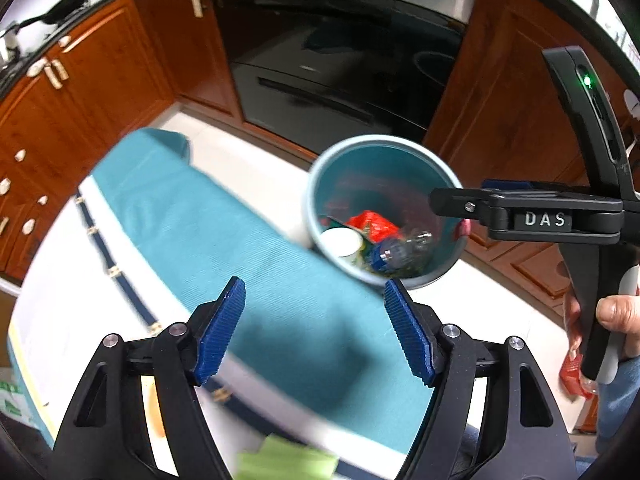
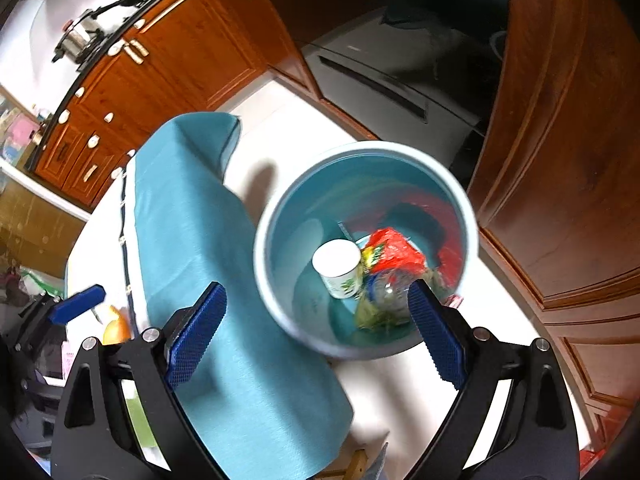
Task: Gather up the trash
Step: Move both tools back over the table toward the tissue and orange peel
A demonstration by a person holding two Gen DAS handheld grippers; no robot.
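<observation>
A pale blue trash bin [image 1: 320,184] stands on the floor beside the table; it also shows in the right wrist view [image 2: 272,216]. Inside lie a white paper cup [image 2: 338,264], a red wrapper [image 2: 394,250] and a clear plastic bottle [image 2: 384,292]; the cup [image 1: 340,242], wrapper [image 1: 370,222] and bottle [image 1: 404,252] show in the left wrist view too. My left gripper [image 1: 316,330] is open and empty above the teal cloth [image 1: 224,240]. My right gripper [image 2: 318,336] is open and empty over the bin's near rim. It appears from the side in the left wrist view [image 1: 452,204].
The teal cloth [image 2: 192,216] covers a white table [image 1: 56,292] with a dark blue trim. Wooden cabinets [image 1: 100,80] and a black oven [image 1: 340,60] stand beyond. A green item [image 1: 288,462] lies at the table's near edge. An orange object [image 2: 116,330] sits at left.
</observation>
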